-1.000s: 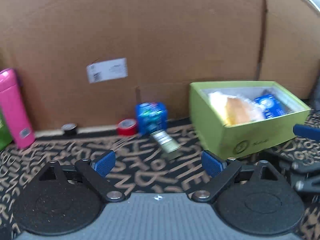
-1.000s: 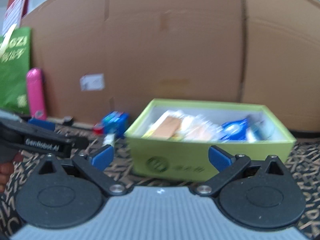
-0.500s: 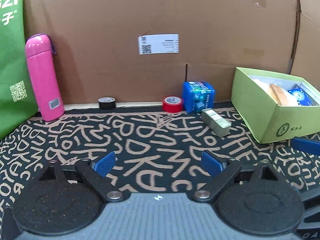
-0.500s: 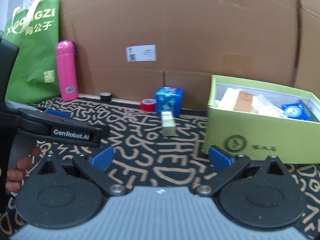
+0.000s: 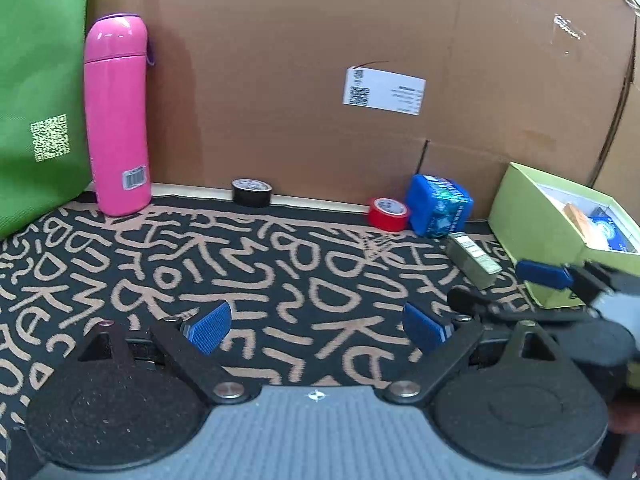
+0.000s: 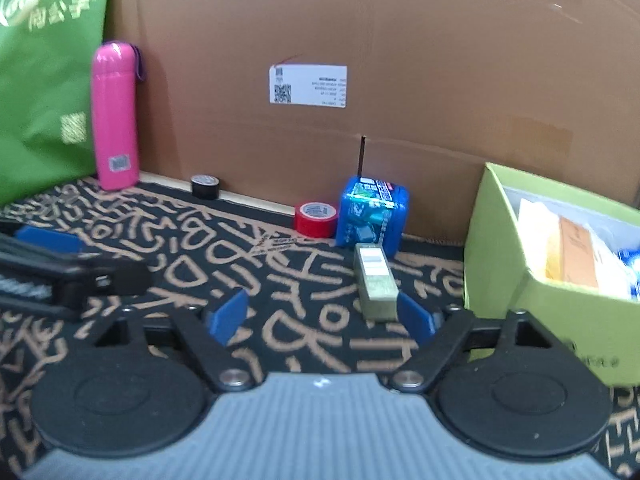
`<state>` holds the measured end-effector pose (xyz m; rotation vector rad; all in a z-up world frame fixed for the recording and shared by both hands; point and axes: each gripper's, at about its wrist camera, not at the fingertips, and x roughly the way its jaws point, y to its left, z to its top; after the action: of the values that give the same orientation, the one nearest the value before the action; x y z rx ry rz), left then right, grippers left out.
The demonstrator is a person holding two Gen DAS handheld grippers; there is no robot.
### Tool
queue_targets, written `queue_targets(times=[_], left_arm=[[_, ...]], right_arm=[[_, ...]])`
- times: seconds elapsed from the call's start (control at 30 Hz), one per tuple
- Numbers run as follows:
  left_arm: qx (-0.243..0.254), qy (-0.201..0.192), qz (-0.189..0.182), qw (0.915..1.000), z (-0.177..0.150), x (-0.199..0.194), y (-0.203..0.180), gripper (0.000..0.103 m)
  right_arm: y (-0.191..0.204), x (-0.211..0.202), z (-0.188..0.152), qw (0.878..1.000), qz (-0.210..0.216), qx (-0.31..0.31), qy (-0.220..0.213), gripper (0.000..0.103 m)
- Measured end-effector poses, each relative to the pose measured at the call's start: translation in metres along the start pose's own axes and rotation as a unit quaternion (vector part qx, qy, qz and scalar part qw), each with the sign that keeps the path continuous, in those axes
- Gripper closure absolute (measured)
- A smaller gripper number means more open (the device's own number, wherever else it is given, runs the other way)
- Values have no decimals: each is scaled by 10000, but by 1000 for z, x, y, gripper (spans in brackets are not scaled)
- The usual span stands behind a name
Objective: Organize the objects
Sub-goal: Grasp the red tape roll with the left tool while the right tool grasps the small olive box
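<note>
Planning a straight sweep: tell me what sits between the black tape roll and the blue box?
Only the red tape roll, beside the blue box; from the black tape roll, bare mat, in both views.

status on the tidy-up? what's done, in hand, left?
Done: green box already holds several packets. In hand: nothing; left tongs and right tongs open, right ones nearest the small olive carton. Left out: blue pack, red tape, black tape.

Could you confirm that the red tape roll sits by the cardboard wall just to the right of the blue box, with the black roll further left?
Not quite: the red tape roll sits just left of the blue box, as the right wrist view shows. The black roll is indeed further left along the cardboard wall.
</note>
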<state>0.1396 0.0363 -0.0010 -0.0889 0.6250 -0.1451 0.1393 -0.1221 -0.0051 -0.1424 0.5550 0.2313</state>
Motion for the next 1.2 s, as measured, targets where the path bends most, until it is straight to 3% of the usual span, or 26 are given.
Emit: queue_targets(times=[0.13,0.33,0.4,0.43,0.6,0.83,1.03,1.2], left_arm=[[-36,33,-13,10000,4,3,8,7],[208,-16,-229,9995,23,14,2,8],[384,-10,-285,9989,32,24,-5,8],[468,-5,-314,9984,35,30,-8,8],[701,145,-419,9966,52,72,-23,11],[746,296,-540,9953,68,121,-38,26],[877,336,-604,9937,73,147,-50,29],[863,392,-651,9934,74,158,-55,29]], right_arm=[[-1,27,7,9996,-270,-9,103,40],[-4,52,10,9972,-710,-134,181,51],[-5,55,9,9967,-763,-182,232,71],[-7,56,8,9970,-691,-159,310,74],[-13,56,7,9977,-600,-71,314,76],[-12,33,4,9995,-241,-9,190,80],[-7,5,3,9999,-7,-135,-4,80],[-7,7,1,9999,149,-22,72,80]])
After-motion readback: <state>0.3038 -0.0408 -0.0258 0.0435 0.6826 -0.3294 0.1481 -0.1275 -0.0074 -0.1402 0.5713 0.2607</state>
